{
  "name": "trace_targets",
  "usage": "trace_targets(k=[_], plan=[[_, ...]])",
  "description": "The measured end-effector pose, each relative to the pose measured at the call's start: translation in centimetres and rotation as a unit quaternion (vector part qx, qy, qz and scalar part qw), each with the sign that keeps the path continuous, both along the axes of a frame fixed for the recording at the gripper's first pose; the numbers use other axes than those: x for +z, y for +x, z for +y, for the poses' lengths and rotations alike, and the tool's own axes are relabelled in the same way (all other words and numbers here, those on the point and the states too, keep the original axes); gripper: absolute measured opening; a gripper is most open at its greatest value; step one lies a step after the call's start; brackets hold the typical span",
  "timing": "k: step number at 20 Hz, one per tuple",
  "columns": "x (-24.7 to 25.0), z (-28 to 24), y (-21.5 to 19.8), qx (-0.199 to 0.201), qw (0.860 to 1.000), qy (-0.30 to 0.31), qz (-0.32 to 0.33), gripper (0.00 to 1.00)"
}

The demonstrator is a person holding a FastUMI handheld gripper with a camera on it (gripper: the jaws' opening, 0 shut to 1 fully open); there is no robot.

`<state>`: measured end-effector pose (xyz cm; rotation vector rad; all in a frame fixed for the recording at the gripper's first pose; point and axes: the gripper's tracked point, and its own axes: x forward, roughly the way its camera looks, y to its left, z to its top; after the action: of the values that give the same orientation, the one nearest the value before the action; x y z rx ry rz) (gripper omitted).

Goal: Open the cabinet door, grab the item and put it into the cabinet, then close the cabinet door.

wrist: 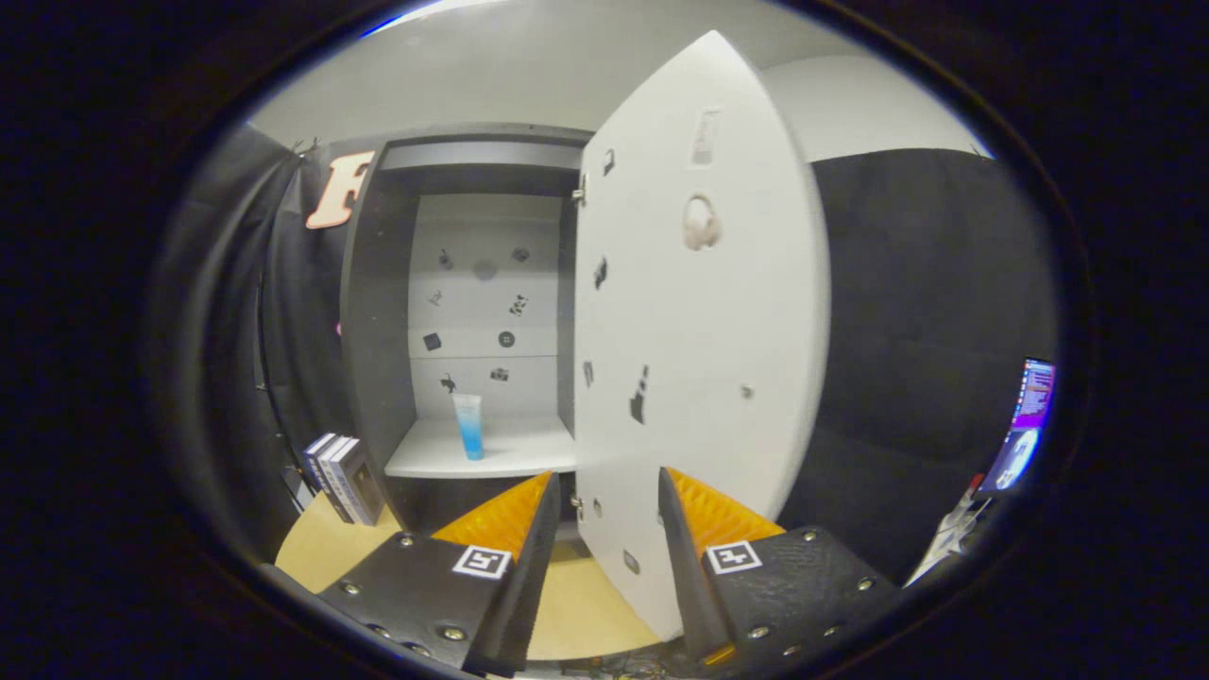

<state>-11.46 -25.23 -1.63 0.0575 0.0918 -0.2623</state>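
The dark cabinet stands ahead with its white door swung wide open toward me. A blue and clear tube stands upright on the white shelf inside the cabinet. My gripper is open, its two fingers apart with nothing between them. The lower edge of the open door lies just ahead of the gap between the fingers, and the tube is well beyond the left finger.
A few boxes stand on the wooden tabletop to the left of the cabinet. A lit screen sits far off to the right. Small stickers dot the cabinet's back wall and the door's inner face.
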Motion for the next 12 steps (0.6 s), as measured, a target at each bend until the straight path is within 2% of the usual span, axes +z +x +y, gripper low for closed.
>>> trace_targets(k=[6,9,12], plan=[[-0.2,-7.7,-3.5,-0.042,0.999,0.016,-0.007,0.61],[-0.6,-10.5,-2.6,-0.045,0.999,0.009,0.0,0.61],[-0.9,-12.0,-0.7,-0.029,1.0,0.011,0.0,0.61]])
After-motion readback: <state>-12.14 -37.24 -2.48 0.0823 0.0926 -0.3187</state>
